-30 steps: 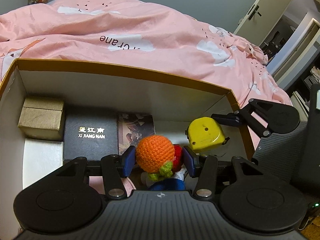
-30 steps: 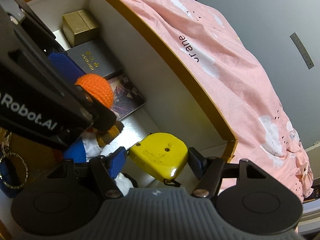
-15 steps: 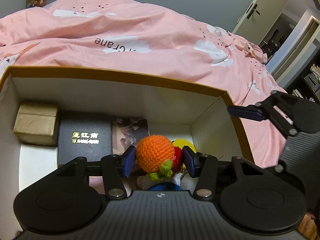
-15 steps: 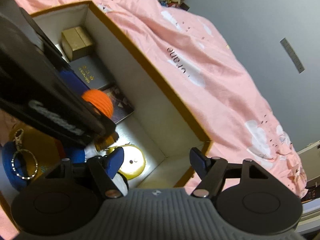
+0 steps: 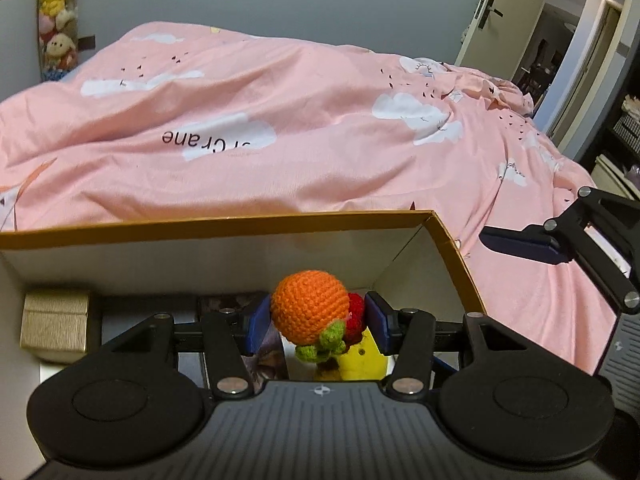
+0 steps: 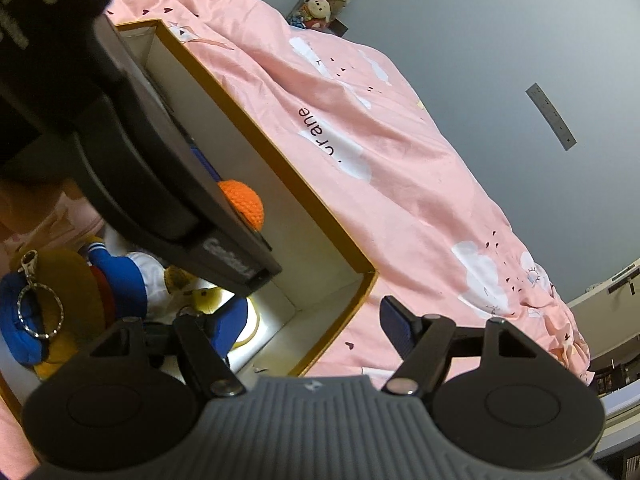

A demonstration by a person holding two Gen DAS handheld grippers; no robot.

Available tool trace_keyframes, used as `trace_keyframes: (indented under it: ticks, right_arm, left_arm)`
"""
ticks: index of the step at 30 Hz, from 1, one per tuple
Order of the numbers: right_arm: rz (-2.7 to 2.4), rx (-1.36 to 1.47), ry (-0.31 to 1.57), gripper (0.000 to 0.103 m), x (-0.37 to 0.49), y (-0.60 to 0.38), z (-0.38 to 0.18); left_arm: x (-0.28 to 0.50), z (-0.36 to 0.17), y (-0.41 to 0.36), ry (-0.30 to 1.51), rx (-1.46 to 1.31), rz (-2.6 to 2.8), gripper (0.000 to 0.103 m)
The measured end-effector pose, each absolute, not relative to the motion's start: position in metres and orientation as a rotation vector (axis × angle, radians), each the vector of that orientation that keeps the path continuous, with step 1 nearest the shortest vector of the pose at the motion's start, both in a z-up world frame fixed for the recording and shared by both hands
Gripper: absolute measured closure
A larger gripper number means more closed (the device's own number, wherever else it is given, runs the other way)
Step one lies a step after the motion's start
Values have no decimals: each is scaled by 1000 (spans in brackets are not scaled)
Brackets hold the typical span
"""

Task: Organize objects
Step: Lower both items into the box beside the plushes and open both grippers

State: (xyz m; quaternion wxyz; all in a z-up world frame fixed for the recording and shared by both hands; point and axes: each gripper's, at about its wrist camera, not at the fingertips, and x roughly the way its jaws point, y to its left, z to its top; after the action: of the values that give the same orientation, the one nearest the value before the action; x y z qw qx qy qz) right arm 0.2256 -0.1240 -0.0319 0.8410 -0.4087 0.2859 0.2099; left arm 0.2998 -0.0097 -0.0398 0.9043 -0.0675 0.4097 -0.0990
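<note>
The left gripper (image 5: 316, 322) squeezes a round orange knitted ball with a green leaf (image 5: 310, 307) (a red bit peeks out behind it) between its blue pads, above the open white cardboard box with a brown rim (image 5: 224, 224). The right gripper (image 6: 310, 326) has just been opening; its jaws stand wide with nothing between them, over the box corner. A yellow tape measure (image 5: 362, 360) lies on the box floor below. A gold box (image 5: 54, 326) sits inside, on the pink quilt (image 5: 280, 120).
</note>
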Motion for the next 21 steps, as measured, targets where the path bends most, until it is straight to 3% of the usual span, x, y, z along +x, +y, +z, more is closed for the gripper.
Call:
trace_keyframes:
  ticks: [6,11,21]
  right_arm:
    - [439,-855,608,29,223,-126,-33]
    - [441,-854,609,29,213,-129,-30]
    - [447,-859,594,29,226,-122,-28]
  left_arm:
    - [302,-44,-9,849,-138,-198,44]
    - [298,-41,-8,820,-136,-203,29]
    - [289,-25,-2,767,-150,-175,28]
